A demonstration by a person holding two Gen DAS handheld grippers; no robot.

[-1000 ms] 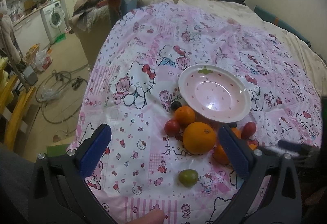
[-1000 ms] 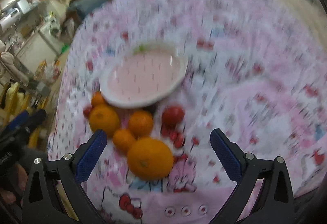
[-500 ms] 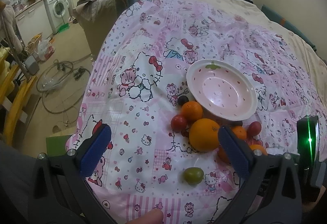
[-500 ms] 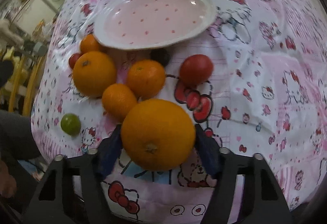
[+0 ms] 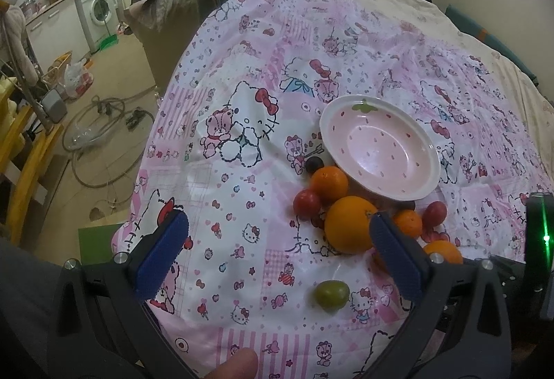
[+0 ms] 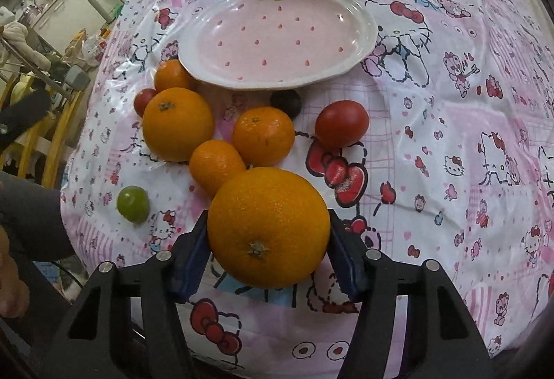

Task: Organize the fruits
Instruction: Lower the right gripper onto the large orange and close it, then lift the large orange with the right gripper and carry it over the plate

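My right gripper (image 6: 268, 252) is shut on a large orange (image 6: 268, 227), its blue pads pressing both sides. Beyond it lie a second large orange (image 6: 178, 123), three small mandarins (image 6: 263, 135), a red tomato (image 6: 342, 123), a green fruit (image 6: 133, 205) and a dark plum (image 6: 286, 102). The pink strawberry plate (image 6: 367, 43) stands empty behind them. My left gripper (image 5: 277, 252) is open and empty, hovering near the cloth's front edge. In the left wrist view the plate (image 5: 431, 176), the second large orange (image 5: 349, 223) and green fruit (image 5: 331, 294) show.
A pink Hello Kitty cloth (image 5: 242, 123) covers the table, its left edge dropping to the floor. Cables (image 5: 100, 136), a yellow chair (image 5: 24, 164) and a washing machine (image 5: 98, 3) are at left. The right gripper's body with a green light (image 5: 542, 233) is at right.
My right gripper dropped onto the nearest large orange and closed its pads on it. The left gripper drifted slightly, staying open.
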